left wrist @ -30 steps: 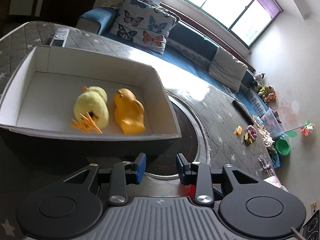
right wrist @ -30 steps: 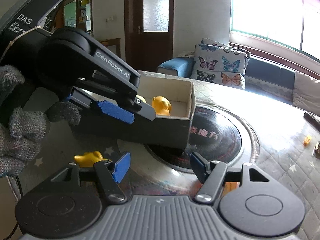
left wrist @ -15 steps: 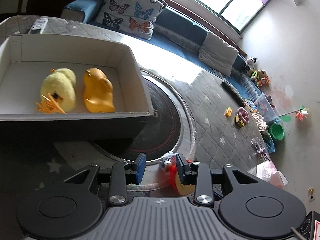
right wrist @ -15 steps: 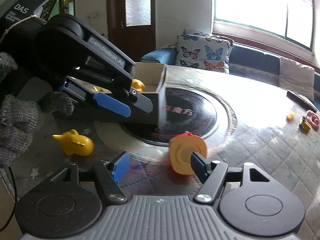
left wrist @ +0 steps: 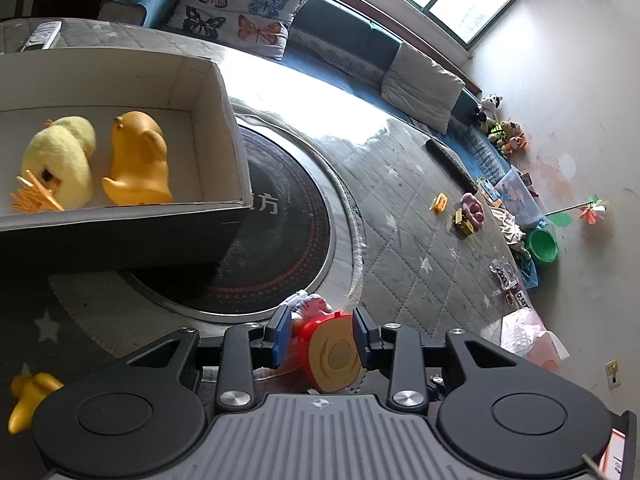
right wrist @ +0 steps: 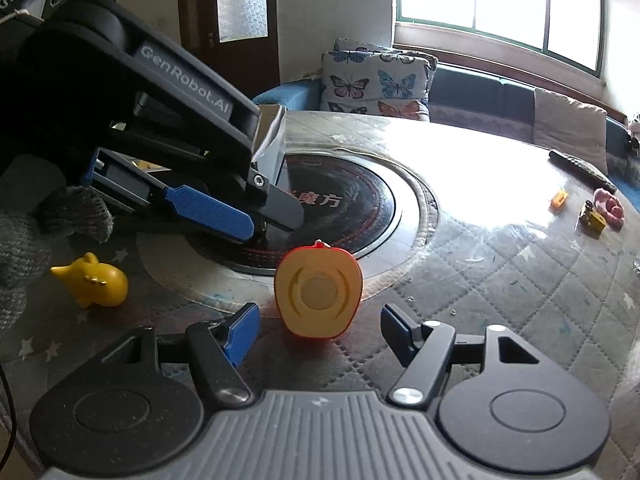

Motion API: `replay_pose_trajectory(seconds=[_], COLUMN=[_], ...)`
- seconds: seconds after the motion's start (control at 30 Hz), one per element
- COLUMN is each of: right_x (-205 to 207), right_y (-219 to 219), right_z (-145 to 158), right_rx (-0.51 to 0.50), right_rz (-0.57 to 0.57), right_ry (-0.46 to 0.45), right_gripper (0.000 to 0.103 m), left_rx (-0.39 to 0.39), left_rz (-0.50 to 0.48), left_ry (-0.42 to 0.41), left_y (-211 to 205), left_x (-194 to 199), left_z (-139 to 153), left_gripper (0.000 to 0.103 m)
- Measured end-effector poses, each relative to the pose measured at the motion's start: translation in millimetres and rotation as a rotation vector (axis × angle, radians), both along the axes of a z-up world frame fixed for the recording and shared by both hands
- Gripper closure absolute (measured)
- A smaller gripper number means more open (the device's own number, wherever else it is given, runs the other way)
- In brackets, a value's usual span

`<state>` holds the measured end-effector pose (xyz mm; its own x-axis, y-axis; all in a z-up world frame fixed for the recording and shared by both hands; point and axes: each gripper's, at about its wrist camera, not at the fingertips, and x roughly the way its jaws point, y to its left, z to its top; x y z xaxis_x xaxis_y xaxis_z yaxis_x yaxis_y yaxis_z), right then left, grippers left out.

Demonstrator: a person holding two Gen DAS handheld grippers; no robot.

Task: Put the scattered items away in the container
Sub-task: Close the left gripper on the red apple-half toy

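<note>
The white-lined box (left wrist: 236, 152) stands at left and holds a fluffy yellow duck (left wrist: 60, 160) and an orange rubber duck (left wrist: 138, 160). A red and yellow toy apple half (right wrist: 318, 292) stands on the quilted table, just ahead of my open right gripper (right wrist: 316, 330). In the left wrist view the apple half (left wrist: 334, 358) lies below my open left gripper (left wrist: 320, 334), between its fingers in the picture. In the right wrist view the left gripper (right wrist: 232, 216) hovers above and left of the apple. A yellow toy animal (right wrist: 96, 282) sits on the table at left.
A round black hotplate (left wrist: 288, 248) is set in the table by the box. Small toys (left wrist: 466, 216) and a black remote (left wrist: 450, 162) lie at the far right. A sofa with butterfly cushions (left wrist: 240, 16) runs behind. A remote (left wrist: 42, 34) lies beyond the box.
My left gripper has moved right, away from above the box, until the apple half shows between its fingers. My right gripper has drawn back, bringing the apple half into full view.
</note>
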<state>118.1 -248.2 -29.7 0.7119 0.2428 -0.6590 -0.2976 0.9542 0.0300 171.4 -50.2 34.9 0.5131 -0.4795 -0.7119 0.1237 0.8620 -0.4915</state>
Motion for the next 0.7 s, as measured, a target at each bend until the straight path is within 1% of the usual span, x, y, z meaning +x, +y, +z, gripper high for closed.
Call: replay_pose_trajectory(seconds=[0.2, 0.37, 0.5, 0.57, 0.7], right_x=[9.8, 13.7, 15.6, 16.3, 16.7], right_y=[1.9, 4.9, 5.8, 5.9, 6.3], right_z=[-8.4, -13.7, -15.4, -15.9, -15.4], right_rx=[0.007, 0.003, -0.002, -0.002, 0.003], right_rz=[-0.003, 0.003, 0.003, 0.004, 0.005], right_ry=[0.021, 0.033, 0.028, 0.027, 0.027], right_gripper=[0.037, 0.043, 0.046, 0.051, 0.055], left_rx=[0.006, 0.012, 0.020, 0.021, 0.025], left_rz=[-0.020, -0.036, -0.043, -0.051, -0.061], left_ry=[0.005, 0.010, 0.017, 0.017, 0.024], left_y=[-7.5, -13.7, -17.4, -19.2, -21.7], left_x=[6.0, 10.9, 15.3, 16.6, 18.5], left_z=[-4.4, -8.0, -12.5, -14.2, -18.3], left_gripper=[0.067, 0.067, 0.067, 0.067, 0.067])
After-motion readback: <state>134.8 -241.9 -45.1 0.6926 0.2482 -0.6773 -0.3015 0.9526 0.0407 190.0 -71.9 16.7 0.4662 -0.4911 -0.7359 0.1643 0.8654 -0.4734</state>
